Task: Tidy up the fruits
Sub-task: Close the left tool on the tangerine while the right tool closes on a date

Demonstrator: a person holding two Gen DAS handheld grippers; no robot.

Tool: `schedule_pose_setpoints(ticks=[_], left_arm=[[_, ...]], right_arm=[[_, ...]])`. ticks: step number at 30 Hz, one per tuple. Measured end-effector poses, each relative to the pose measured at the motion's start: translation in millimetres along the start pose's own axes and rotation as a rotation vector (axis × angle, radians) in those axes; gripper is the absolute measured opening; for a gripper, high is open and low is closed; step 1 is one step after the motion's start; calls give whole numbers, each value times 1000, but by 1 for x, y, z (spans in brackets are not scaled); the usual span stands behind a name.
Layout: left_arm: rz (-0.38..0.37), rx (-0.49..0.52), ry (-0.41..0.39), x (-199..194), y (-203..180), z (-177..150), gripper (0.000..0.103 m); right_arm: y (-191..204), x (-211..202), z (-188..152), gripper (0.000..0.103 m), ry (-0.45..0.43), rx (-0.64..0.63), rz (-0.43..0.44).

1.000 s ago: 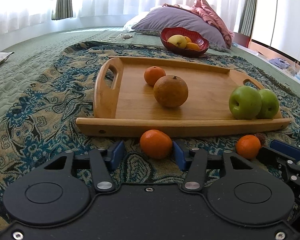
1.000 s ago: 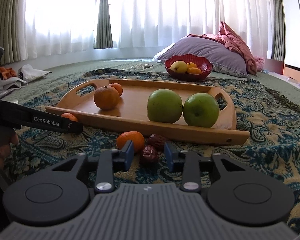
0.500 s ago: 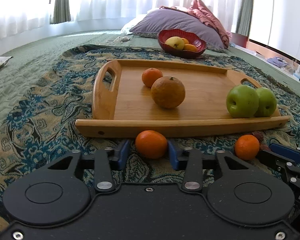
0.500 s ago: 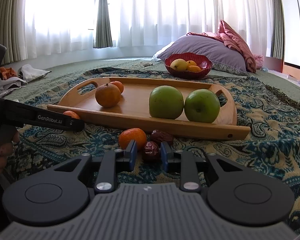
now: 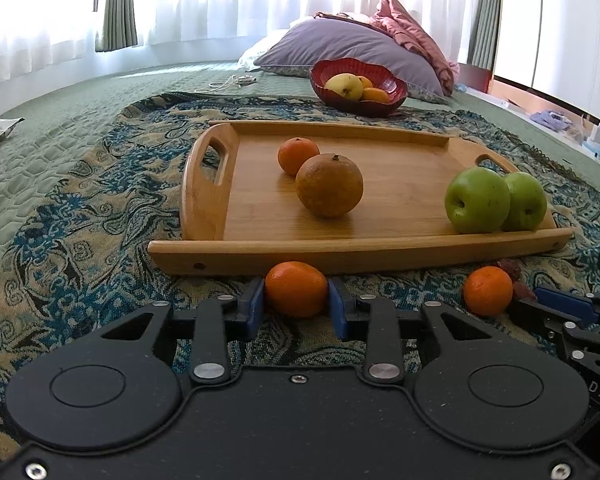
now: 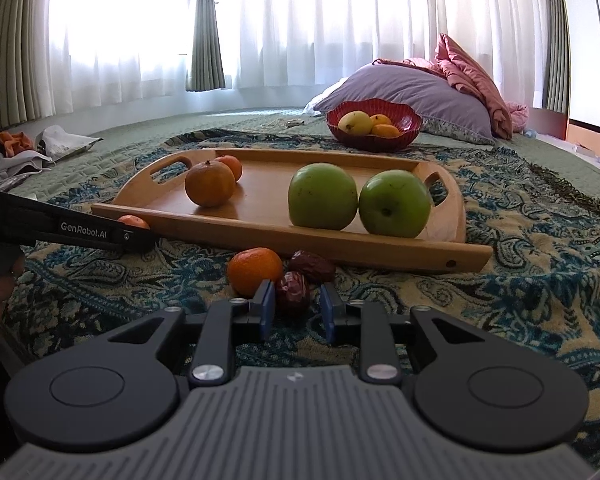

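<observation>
1. The left gripper is clamped on a mandarin lying on the blanket, just in front of the tray.
2. The right gripper has a date between its fingers; the left pad touches it, and whether the right pad does cannot be told.
3. The tray carries two oranges and two apples.

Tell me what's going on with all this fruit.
A person is sorting fruit with two handheld grippers. The left gripper is shut on a mandarin lying on the blanket in front of the wooden tray. The right gripper has a dried date between its fingers, with a gap on one side, so not gripped yet. Two green apples and two oranges sit on the tray.
</observation>
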State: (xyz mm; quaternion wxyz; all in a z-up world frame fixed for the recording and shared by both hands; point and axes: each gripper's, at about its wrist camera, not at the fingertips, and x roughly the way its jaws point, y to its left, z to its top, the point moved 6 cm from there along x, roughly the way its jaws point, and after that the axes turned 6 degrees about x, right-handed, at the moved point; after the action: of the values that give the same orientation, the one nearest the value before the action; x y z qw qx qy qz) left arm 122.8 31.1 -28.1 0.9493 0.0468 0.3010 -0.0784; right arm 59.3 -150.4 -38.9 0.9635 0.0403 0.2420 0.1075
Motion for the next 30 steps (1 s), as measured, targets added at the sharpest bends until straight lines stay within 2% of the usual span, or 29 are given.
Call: schedule_pose_setpoints(ticks=[15,21,30], left_arm=[[4,11,12,3,-1,2,32],[2,-4,20,4,0,3,32],[-13,4,-8,-7,-4,14,32]], right_arm=[[2,15,4,28,7,19,3],[-3,17,7,24,2,28,-3],[-9,6,21,23,-46,36,-12]])
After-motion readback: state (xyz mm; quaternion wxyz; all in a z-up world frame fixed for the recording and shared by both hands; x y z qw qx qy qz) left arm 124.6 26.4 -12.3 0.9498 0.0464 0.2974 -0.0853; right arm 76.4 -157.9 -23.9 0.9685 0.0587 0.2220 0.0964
